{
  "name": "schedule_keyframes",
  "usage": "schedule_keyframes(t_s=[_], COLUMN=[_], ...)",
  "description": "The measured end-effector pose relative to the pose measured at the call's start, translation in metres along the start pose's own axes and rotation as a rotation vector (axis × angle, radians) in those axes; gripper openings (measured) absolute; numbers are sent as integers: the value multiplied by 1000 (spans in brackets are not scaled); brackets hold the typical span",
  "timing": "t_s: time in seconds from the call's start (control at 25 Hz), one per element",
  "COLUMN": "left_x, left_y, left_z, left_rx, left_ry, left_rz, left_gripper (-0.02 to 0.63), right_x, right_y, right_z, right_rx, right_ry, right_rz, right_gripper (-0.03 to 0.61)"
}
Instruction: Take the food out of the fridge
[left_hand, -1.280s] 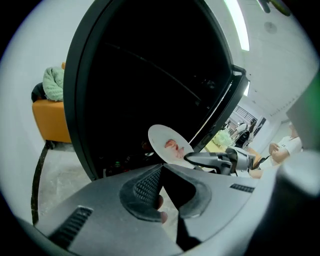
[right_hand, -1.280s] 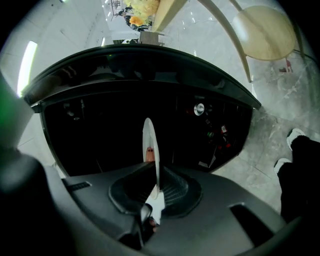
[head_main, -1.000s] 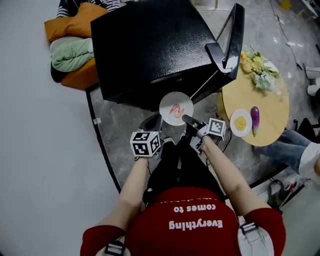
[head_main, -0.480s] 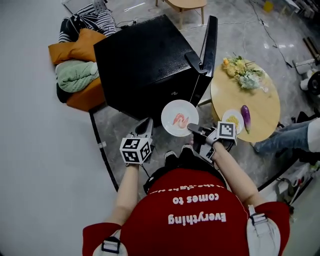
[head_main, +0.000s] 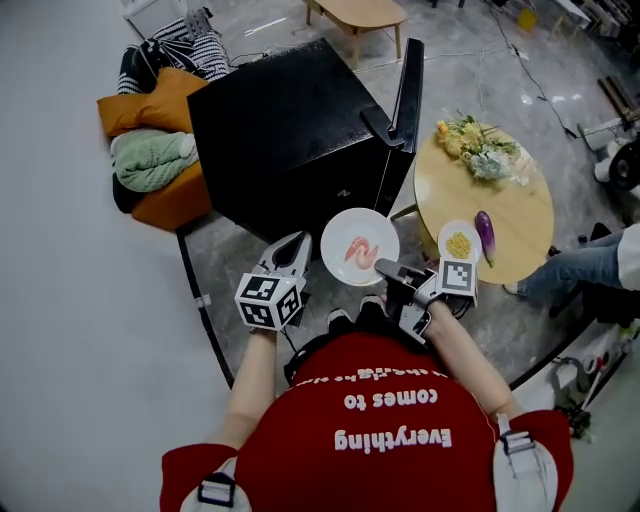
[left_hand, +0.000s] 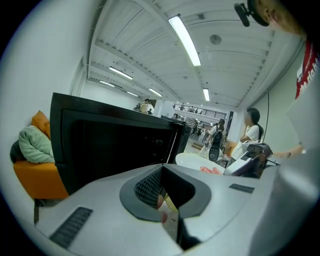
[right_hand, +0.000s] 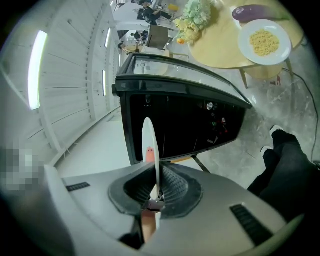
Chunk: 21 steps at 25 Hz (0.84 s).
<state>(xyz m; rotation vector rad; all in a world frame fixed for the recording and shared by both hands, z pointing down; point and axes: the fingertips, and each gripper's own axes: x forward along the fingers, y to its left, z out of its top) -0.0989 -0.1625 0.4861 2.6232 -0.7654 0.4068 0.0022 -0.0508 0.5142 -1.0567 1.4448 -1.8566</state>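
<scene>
A: What are your jaws doing?

B: My right gripper (head_main: 385, 267) pinches the rim of the white plate (head_main: 362, 228), with pink food (head_main: 360, 250) on it, at frame centre. My left gripper (head_main: 293, 248), just left of it, is pressed together on nothing. Beyond stands the black fridge (head_main: 290, 130), door open.
</scene>
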Motion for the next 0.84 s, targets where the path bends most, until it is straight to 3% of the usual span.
schedule_keyframes(t_s=[0.36, 0.56, 0.84], left_x=[11, 0, 23], left_y=[-3, -3, -29], left_z=[-2, -18, 21], left_rx=[-7, -12, 15], left_ry=[-4, 61, 32], left_rz=[-28, -45, -151], left_gripper=[5, 5, 5], right_x=[-10, -10, -28], right_y=[11, 1, 33], right_z=[2, -11, -10], right_rx=[-23, -10, 20], right_ry=[-28, -19, -71], right_rz=[16, -6, 22], right_gripper=[25, 25, 25])
